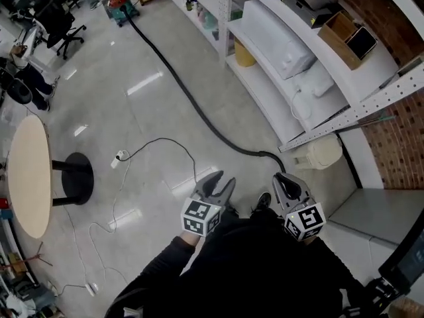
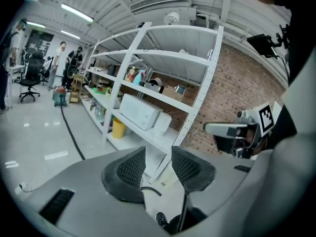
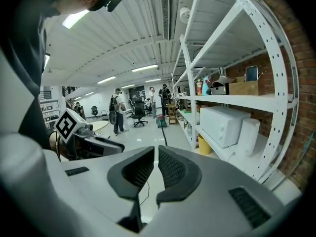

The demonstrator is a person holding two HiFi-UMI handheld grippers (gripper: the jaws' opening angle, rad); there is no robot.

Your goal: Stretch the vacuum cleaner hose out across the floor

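Observation:
The black vacuum hose (image 1: pixel 182 88) lies on the grey floor. It runs from the red-and-green vacuum cleaner (image 1: pixel 120 6) at the far end to its near end (image 1: pixel 270 156) by my feet. My left gripper (image 1: pixel 223 179) is held up in front of my body, open, with nothing between its pads. My right gripper (image 1: pixel 282 177) is beside it, shut and empty, just short of the hose's near end. In the left gripper view the left gripper (image 2: pixel 158 154) shows a clear gap, with the hose (image 2: pixel 72 132) far behind. In the right gripper view the right gripper (image 3: pixel 156 152) shows only a thin slit.
White shelving (image 1: pixel 285 65) with boxes and a yellow bucket (image 1: pixel 244 53) lines the right side. A white bin (image 1: pixel 322 152) stands by its corner. At the left are a round table (image 1: pixel 30 174) and a thin white cable (image 1: pixel 119 177) on the floor. Office chairs (image 1: pixel 59 22) and people are at the far end.

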